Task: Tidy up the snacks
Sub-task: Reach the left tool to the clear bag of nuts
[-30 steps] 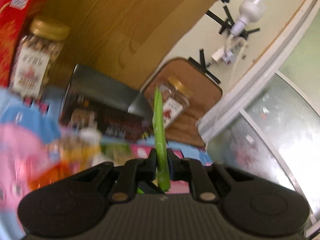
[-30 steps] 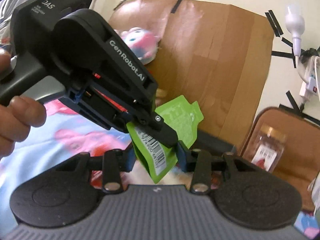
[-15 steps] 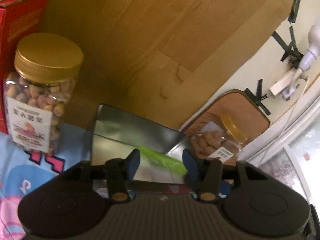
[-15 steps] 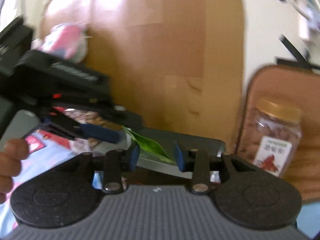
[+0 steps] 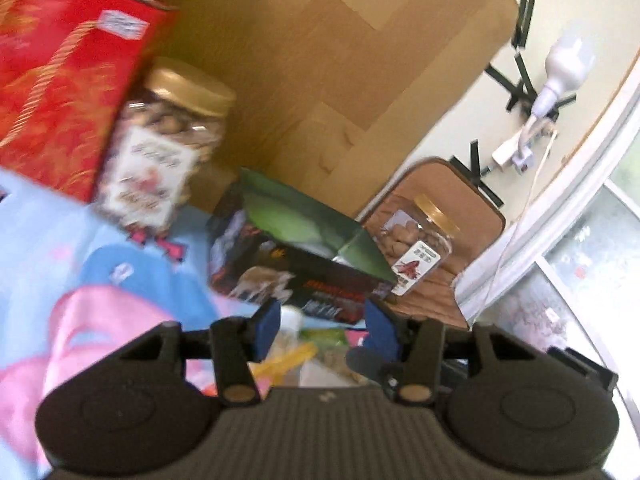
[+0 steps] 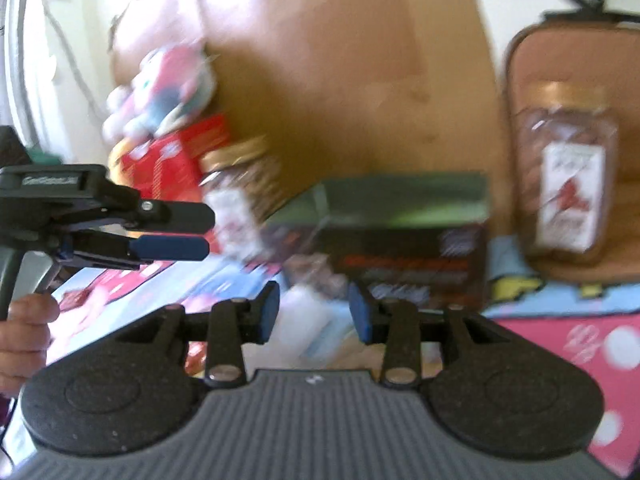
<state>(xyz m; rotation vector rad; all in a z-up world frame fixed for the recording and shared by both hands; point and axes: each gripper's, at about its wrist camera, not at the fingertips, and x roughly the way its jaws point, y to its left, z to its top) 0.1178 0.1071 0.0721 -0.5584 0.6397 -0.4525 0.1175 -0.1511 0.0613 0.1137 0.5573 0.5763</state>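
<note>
Left gripper [image 5: 320, 330]: fingers spread with blue pads apart, nothing pinched; loose snack packets [image 5: 304, 354] lie blurred on the cloth beyond the gap.
Right gripper [image 6: 314, 314]: fingers spread, no snack between the pads; only a pale blurred packet [image 6: 306, 326] shows behind the gap.
Dark snack box [image 5: 296, 268]: sits open on the patterned cloth [image 5: 48, 248], lid flap raised with a green reflection inside; a green pouch within cannot be told for certain.
Near jar [image 5: 164, 148]: gold lid, nuts inside, standing just left of the box beside the red carton [image 5: 60, 80].
Far jar [image 5: 416, 240]: gold lid, on the brown mat [image 5: 468, 196], right of the box.
Left wrist view only: window frame, a white bulb [image 5: 564, 60] and cable taped to the wall on the right.
Right wrist view only: the left gripper [image 6: 176, 228] seen from the side at left, its 2 fingers parted and empty, a hand [image 6: 24, 340] gripping its handle; a plush toy [image 6: 168, 88] above the red carton [image 6: 172, 168]; a pink dotted patch of cloth [image 6: 560, 344] at lower right.
Both views: the wooden board [image 6: 340, 72] behind the box [image 6: 400, 236].
</note>
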